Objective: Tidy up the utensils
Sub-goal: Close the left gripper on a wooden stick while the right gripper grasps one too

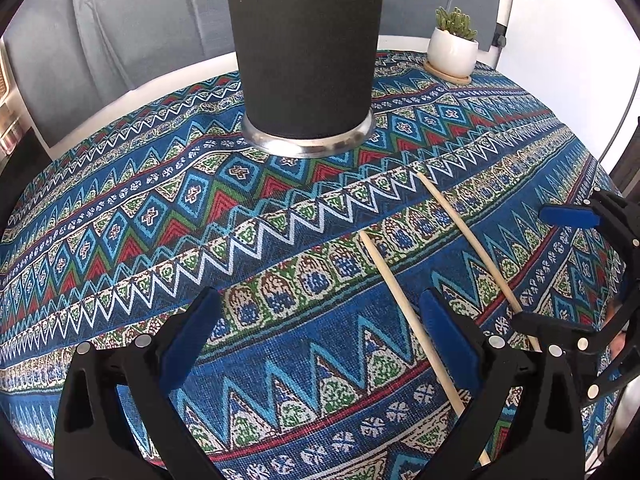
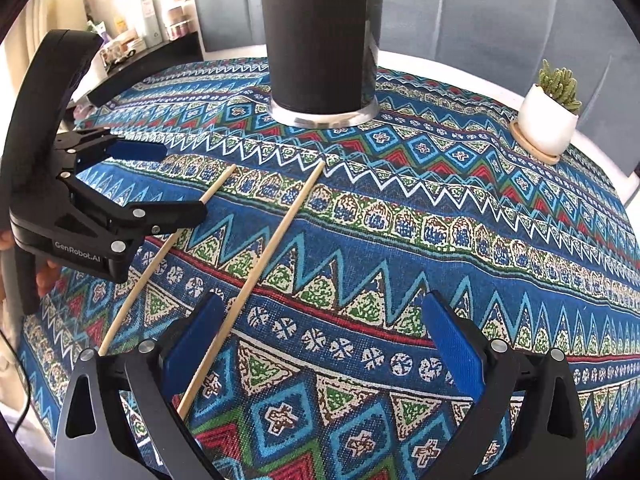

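Two chopsticks (image 2: 276, 240) lie flat and apart on the patterned cloth (image 2: 440, 208) of the worktop, slanting from lower left toward the dark cup (image 2: 322, 40) at top centre of the right view. Both left tongs (image 1: 316, 344) and right tongs (image 2: 324, 344) stand wide apart, holding nothing. A potted plant (image 2: 554, 112) sits at upper right.

The tall black cylindrical tumbler with a steel base rim (image 2: 322, 40) stands far centre on the blue patterned tablecloth (image 2: 400, 240), blocking that approach. The white ceramic pot with a green succulent (image 2: 550, 124) occupies the far right edge. Two thin wooden chopsticks (image 2: 276, 236) lie flat near left. Bare cloth between tumbler and pot, and across the near right, is open.
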